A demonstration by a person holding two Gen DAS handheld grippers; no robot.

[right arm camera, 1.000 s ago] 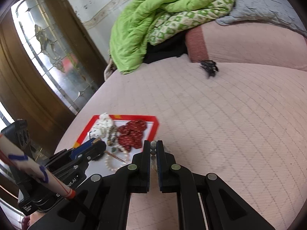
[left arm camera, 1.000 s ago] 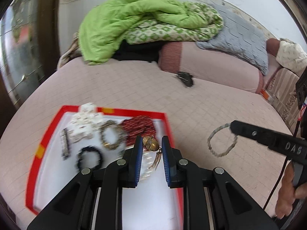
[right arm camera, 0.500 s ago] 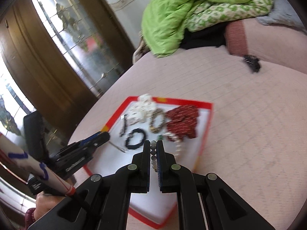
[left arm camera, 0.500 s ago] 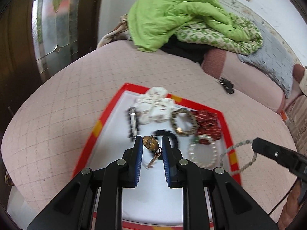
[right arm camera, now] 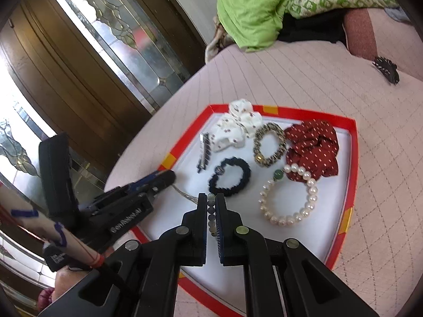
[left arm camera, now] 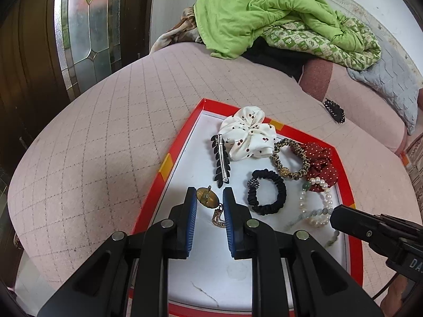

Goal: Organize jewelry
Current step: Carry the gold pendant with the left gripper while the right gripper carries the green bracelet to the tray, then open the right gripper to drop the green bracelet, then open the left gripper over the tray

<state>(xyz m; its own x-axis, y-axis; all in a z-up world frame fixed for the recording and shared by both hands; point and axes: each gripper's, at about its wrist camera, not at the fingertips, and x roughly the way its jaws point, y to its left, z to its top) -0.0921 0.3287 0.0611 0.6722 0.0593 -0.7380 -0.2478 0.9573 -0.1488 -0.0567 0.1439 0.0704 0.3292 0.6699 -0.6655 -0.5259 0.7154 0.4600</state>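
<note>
Pink quilted bedding [left arm camera: 111, 137] is filling both views, with a green quilt [left arm camera: 253, 10] lying heaped at its far edge and a glazed wooden door [right arm camera: 87, 52] standing beyond the bed. A black claw clip [left arm camera: 335, 111] is sitting alone on the bedding past the tray.

A red-rimmed tray [left arm camera: 169, 163] with a white floor is resting on the bed. Along its far edge a white scrunchie [left arm camera: 248, 137] and a red dotted scrunchie [right arm camera: 312, 148] are lying, with a leopard hair tie [right arm camera: 269, 145] between them. A black barrette [left arm camera: 221, 161] is lying near the left rim, its long axis running from the far edge toward the near edge. A black hair tie [right arm camera: 230, 177] is sitting near the middle, and a pearl bracelet [right arm camera: 290, 198] is lying flat toward the right rim, touching the red scrunchie.

The left gripper [left arm camera: 210, 200] is pointing down over the tray's left part, its jaws standing a little apart and pinching a gold pendant [left arm camera: 207, 198], whose chain is trailing down to the tray floor.

The right gripper [right arm camera: 211, 203] is pointing down over the near part of the tray, jaws nearly together, clamping a green bead bracelet [right arm camera: 210, 211]; its beads are running in a line between the pads.
</note>
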